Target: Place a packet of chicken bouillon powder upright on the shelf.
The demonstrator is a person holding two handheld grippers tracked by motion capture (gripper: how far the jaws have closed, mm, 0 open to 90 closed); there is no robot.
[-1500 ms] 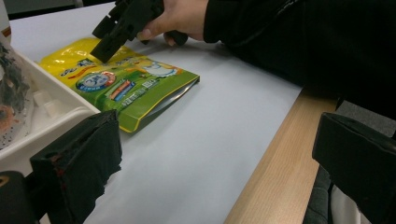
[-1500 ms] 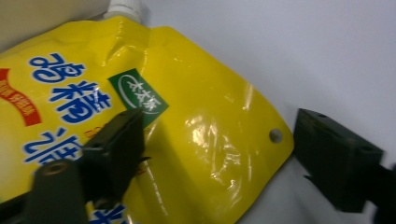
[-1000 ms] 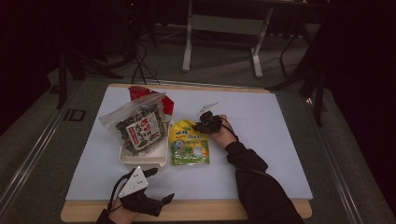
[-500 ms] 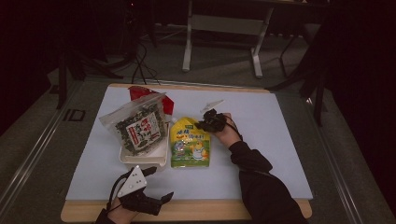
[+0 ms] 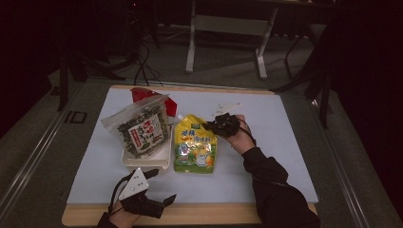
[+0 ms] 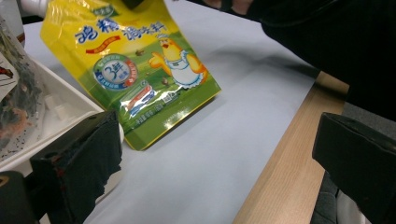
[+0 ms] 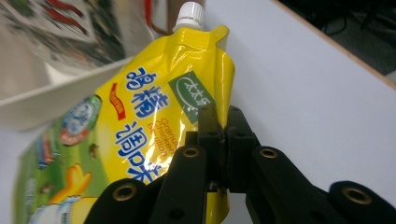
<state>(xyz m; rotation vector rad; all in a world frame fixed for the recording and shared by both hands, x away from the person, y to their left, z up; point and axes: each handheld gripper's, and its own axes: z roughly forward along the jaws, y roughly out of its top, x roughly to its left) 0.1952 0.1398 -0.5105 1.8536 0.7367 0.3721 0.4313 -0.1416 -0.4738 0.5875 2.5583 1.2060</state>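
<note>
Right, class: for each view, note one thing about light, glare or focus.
High view: dark room, table dimly lit. Left gripper view: glare streaks on the yellow pouch, near jaws soft. Right gripper view: shine on the pouch's crumpled top, tray blurred.

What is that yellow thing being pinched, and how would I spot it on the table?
On the white table top, look just right of the white tray holding a clear bag of dark snacks. There lies a yellow pouch, its upper edge pinched in the right gripper. Its white screw cap and cartoon chicken mark it out.
</note>
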